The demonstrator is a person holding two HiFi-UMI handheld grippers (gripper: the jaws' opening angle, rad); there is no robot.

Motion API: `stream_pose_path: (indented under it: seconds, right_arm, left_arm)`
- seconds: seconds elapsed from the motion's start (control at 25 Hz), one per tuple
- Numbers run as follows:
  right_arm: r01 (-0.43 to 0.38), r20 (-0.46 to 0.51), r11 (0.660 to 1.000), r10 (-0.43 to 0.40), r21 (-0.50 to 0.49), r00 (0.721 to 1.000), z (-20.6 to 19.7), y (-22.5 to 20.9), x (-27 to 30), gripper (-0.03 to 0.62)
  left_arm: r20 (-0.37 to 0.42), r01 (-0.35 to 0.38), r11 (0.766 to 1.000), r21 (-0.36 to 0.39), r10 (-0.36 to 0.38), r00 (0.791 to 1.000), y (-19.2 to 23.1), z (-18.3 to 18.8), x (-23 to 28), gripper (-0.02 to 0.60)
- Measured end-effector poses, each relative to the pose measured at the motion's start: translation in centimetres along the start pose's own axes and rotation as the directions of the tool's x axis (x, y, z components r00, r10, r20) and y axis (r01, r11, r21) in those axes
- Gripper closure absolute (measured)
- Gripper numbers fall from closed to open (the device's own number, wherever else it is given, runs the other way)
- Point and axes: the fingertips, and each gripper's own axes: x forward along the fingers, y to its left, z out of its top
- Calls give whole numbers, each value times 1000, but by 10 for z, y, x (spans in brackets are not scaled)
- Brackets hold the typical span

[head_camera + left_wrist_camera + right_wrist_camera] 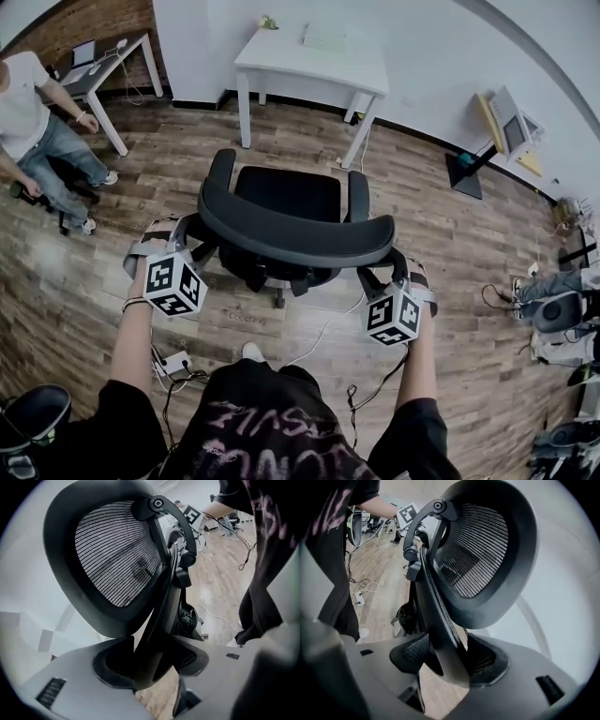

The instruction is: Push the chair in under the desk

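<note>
Black tee [272, 427], pink print unreadable; L tool [150, 662], R tool [440, 662] gripping chair backrest [291, 234]

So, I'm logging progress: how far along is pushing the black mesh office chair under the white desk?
Done: the left gripper and right gripper are each clamped on the backrest rim of the black mesh office chair. In hand: that hold, ready to push. Left: the whole push; the chair stands well short of the white desk, with bare wooden floor between them.

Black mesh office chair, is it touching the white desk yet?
Apart. The head view shows bare wooden floor between the black mesh office chair and the legs of the white desk.
</note>
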Motion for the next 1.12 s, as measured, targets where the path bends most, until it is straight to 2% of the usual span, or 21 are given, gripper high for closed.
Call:
stream_pose_path:
  seconds: [0.2, 0.6, 0.8, 1.12]
  right_arm:
    - [1, -33, 1000, 0, 13, 999, -5, -1, 7, 341]
    - [17, -38, 1000, -17, 12, 999, -10, 3, 19, 341]
    - [17, -39, 1000, -17, 8, 999, -1, -31, 41, 341]
    - [28, -19, 1000, -28, -2, 999, 5, -64, 75, 341]
  left_arm:
    - [14, 0, 1000, 7, 0, 1000, 1, 0, 9, 347]
    - [30, -3, 1000, 18, 2, 1000, -2, -4, 22, 347]
    - [31, 5, 1000, 13, -5, 1000, 35, 1, 40, 347]
    - [20, 3, 1000, 1, -3, 1000, 71, 1, 70, 345]
